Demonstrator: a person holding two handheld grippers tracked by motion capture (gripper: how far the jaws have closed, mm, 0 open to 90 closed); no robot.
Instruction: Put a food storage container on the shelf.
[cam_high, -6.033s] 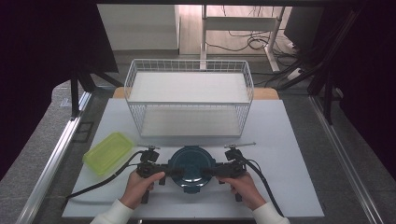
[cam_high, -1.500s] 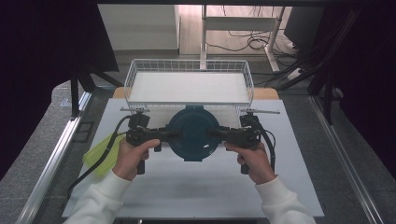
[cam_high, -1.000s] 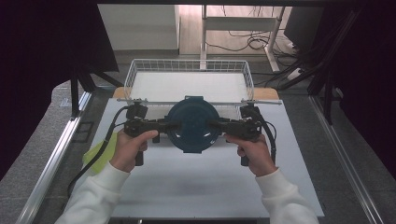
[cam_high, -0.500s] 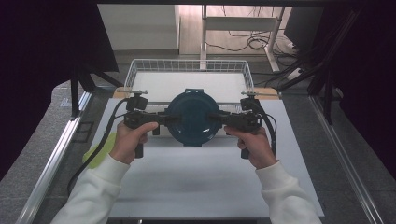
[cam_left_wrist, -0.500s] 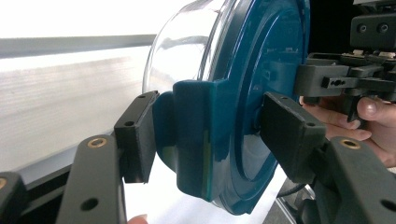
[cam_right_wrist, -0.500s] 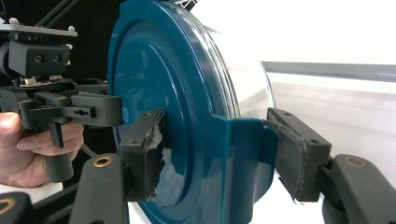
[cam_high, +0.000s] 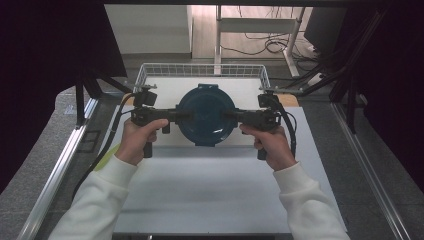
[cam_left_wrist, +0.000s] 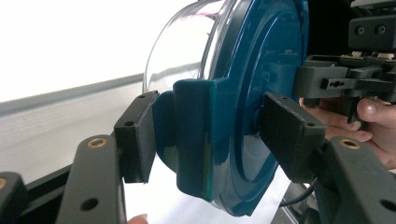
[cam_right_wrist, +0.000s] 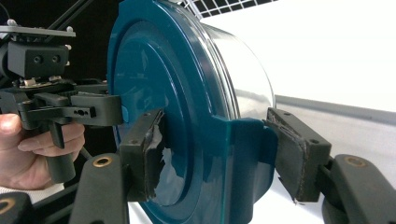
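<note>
A round clear container with a dark teal lid hangs in the air, lid toward me, just in front of the white wire basket. My left gripper is shut on its left latch tab and my right gripper on the right one. In the left gripper view the pads clamp the teal latch of the container, one on the lid face, one on the bowl side. The right gripper view has the worn pads pressed the same way on the container. Each view also catches the other hand's gripper beyond the lid.
The basket stands at the far edge of the white table top. A yellow-green lid peeks out beside the left sleeve. Metal rails run along both table sides, and cables trail from both grippers.
Both hands have carried the container up and away from me, from the near part of the table to just in front of the basket. The grip on both latches is unchanged.
</note>
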